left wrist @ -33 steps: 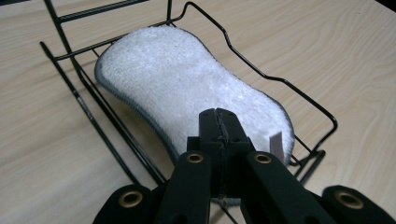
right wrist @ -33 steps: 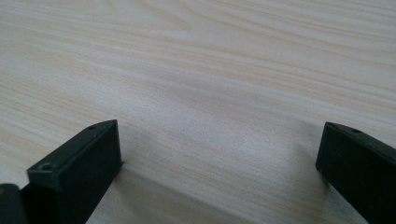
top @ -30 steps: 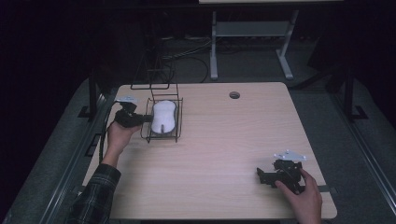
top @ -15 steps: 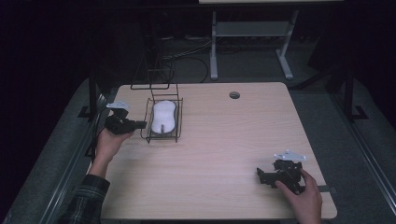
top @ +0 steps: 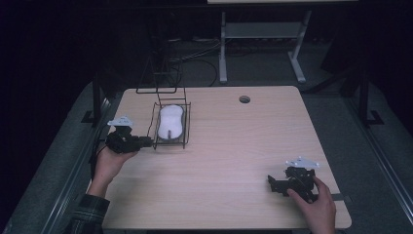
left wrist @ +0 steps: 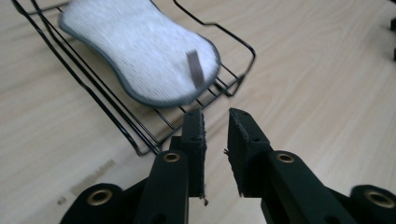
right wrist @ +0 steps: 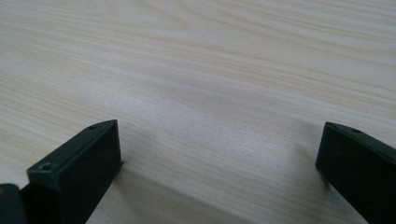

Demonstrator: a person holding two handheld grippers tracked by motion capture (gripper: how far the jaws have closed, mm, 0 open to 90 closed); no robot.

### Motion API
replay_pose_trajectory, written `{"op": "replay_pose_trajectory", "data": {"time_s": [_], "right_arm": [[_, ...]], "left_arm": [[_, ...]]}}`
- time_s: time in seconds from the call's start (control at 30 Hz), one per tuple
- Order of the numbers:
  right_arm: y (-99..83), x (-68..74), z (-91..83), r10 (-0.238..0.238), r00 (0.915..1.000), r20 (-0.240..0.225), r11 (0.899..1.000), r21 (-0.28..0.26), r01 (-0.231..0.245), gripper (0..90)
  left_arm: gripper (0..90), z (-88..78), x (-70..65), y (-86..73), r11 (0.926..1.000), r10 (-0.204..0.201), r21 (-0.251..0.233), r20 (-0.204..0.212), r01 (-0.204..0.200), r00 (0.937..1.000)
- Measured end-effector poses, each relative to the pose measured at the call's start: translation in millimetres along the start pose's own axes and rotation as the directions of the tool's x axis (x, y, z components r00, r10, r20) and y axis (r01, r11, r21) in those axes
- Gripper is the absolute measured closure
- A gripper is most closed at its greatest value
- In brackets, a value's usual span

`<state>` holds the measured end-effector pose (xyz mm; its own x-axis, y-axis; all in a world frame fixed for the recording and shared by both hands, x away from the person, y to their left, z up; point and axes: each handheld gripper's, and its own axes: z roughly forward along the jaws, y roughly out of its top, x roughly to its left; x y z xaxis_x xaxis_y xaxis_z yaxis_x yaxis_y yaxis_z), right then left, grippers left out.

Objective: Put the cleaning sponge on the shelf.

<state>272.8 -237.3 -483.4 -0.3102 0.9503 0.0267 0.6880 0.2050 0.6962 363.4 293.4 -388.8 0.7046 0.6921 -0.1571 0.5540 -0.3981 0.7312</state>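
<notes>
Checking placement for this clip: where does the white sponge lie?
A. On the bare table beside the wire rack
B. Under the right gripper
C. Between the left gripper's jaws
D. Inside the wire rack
D: the sponge lies flat on the bars of the rack, with the left gripper just short of it, nothing between its jaws.

The left tongs (top: pixel 146 142), held in the left hand (top: pixel 109 163) at nine o'clock, point toward three o'clock with jaws just opened to a narrow empty gap, while the right tongs (top: pixel 270 183), gripped by the right hand (top: pixel 316 207) at five o'clock, stand wide apart.
</notes>
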Motion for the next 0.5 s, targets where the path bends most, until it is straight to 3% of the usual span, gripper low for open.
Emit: {"op": "replay_pose_trajectory", "data": {"time_s": [0.27,0.5], "right_arm": [[0.0,0.0,0.0,0.0,1.0,0.0,1.0,0.0,0.0,0.0],[0.0,0.0,0.0,0.0,1.0,0.0,1.0,0.0,0.0,0.0]], "left_arm": [[55.9,-3.9,-17.8,-10.7,0.9999,0.016,-0.002,-0.01,-0.016,0.9998],[38.9,-4.8,-33.9,-24.1,0.9982,0.058,-0.013,-0.024,-0.058,0.998]]}}
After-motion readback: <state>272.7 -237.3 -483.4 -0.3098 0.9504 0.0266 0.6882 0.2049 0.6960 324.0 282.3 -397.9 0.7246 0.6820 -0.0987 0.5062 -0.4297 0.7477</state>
